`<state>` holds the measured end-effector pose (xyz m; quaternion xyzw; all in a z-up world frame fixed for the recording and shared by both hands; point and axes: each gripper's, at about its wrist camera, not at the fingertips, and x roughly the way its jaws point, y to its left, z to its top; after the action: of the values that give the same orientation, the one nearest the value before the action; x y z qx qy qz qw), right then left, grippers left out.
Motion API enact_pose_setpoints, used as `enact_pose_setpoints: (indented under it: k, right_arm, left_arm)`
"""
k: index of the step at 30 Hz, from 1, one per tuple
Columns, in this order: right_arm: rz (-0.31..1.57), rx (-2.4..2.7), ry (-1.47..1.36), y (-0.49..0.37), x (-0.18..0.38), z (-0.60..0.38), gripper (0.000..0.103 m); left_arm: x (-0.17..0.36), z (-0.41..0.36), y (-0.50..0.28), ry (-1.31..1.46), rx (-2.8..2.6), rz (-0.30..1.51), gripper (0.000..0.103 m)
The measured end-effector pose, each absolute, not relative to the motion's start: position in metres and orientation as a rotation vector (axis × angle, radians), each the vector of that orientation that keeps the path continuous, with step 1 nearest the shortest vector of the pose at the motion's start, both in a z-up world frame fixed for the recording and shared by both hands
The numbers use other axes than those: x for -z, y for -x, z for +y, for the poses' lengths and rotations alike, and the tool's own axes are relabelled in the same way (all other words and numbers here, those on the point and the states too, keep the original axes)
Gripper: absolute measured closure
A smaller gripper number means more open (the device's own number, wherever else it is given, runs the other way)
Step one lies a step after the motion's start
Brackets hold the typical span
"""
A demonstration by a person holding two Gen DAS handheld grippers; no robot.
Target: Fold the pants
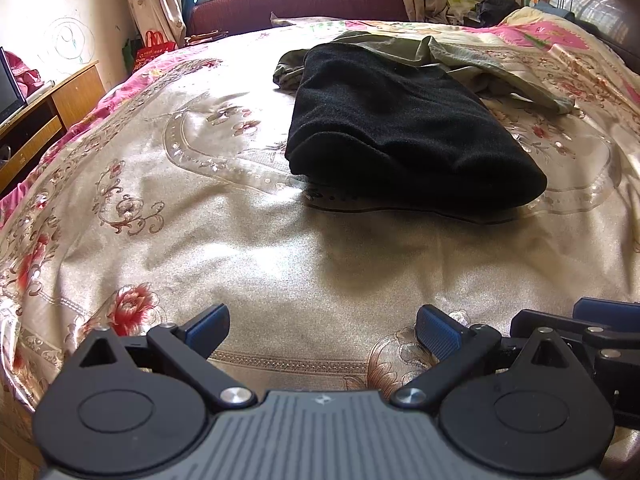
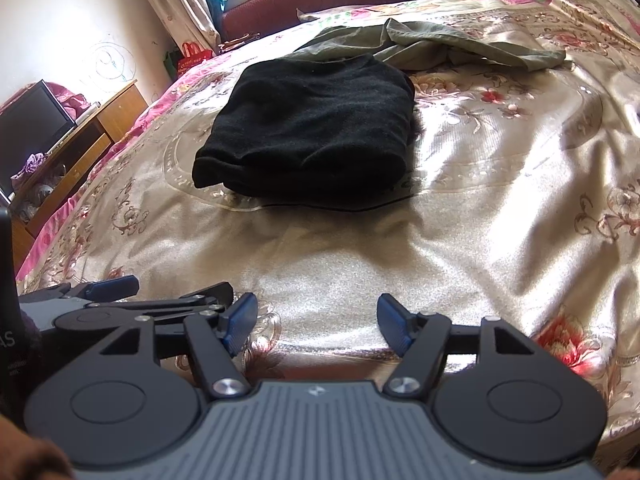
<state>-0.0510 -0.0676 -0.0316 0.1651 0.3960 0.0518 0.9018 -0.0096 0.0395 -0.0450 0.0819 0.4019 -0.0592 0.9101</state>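
folded black pants (image 1: 400, 128) mid-bed, bare bedspread (image 1: 240, 240) before both grippers, left (image 1: 323, 326) and right (image 2: 317, 320) jaws wide, empty

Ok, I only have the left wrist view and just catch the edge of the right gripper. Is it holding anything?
Observer: No. The right gripper is open, with only the bedspread showing between its blue pads.
Operator: And is anything lying on the bed to its right? That gripper blocks my corner.
Observer: Nothing loose there, just bedspread with a red flower print. The folded black pants lie farther up the bed, well clear of the gripper.
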Motion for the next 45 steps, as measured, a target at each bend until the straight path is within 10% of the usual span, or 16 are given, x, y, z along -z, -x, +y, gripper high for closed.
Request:
enact_pose_setpoints:
  k: [45]
  right_arm:
    - [0.819, -0.105, -0.343, 0.0512, 0.0332, -0.0676, 0.034]
  left_arm:
    - [0.0453, 0.0389, 0.0113, -0.179, 0.119, 0.825, 0.000]
